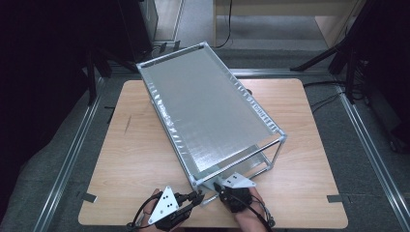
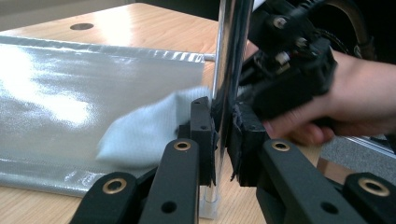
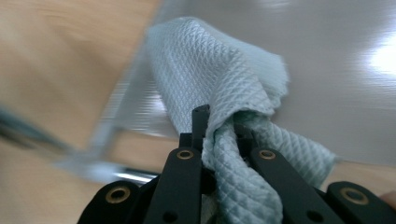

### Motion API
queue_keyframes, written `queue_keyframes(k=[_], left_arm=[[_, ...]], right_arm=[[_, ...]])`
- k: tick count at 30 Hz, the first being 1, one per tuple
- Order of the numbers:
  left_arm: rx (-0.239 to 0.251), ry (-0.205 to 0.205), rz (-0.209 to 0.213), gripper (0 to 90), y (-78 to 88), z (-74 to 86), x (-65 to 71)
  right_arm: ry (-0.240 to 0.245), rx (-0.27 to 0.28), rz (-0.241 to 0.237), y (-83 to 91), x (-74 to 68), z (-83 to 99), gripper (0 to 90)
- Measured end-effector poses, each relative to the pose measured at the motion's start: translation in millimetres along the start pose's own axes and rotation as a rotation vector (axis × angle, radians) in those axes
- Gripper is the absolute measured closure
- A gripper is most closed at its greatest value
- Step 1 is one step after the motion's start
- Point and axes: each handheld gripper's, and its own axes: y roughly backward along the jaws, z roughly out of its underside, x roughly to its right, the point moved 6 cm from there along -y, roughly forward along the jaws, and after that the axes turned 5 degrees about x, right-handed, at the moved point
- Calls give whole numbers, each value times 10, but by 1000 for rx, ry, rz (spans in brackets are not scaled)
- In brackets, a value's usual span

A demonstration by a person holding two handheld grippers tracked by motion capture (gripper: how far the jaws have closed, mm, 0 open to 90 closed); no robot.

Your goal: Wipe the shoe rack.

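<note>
A metal rack point(image 1: 208, 106) with silver shelves stands slantwise on the wooden table point(image 1: 135, 154). At its near corner, my left gripper point(image 1: 196, 198) point(image 2: 223, 121) is shut on the rack's chrome upright post point(image 2: 231, 46), one pad on each side. My right gripper point(image 1: 227, 191) point(image 3: 219, 123) reaches in just right of that post, at the level of the lower shelf point(image 2: 70, 102), and is shut on a pale blue waffle-weave cloth point(image 3: 210, 70) point(image 2: 144, 135). The bunched cloth lies against the silver shelf surface point(image 3: 336, 70). The person's hand point(image 2: 364, 102) holds the right gripper behind the post.
The rack takes up the table's middle, from the far left corner to the near centre. Bare wood lies on both sides of it point(image 1: 309, 145). Aluminium rails point(image 1: 72, 150) run along the floor left and right of the table. Dark equipment stands behind point(image 1: 140, 24).
</note>
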Motion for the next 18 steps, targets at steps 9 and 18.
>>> queue_keyframes(k=[9, 18], left_arm=[[3, 0, 3, 822, -6, -1, 1], [1, 2, -1, 822, -8, -2, -3]], right_arm=[[-97, 37, 260, 293, 860, 41, 868], [-96, 45, 407, 396, 1075, 63, 863]])
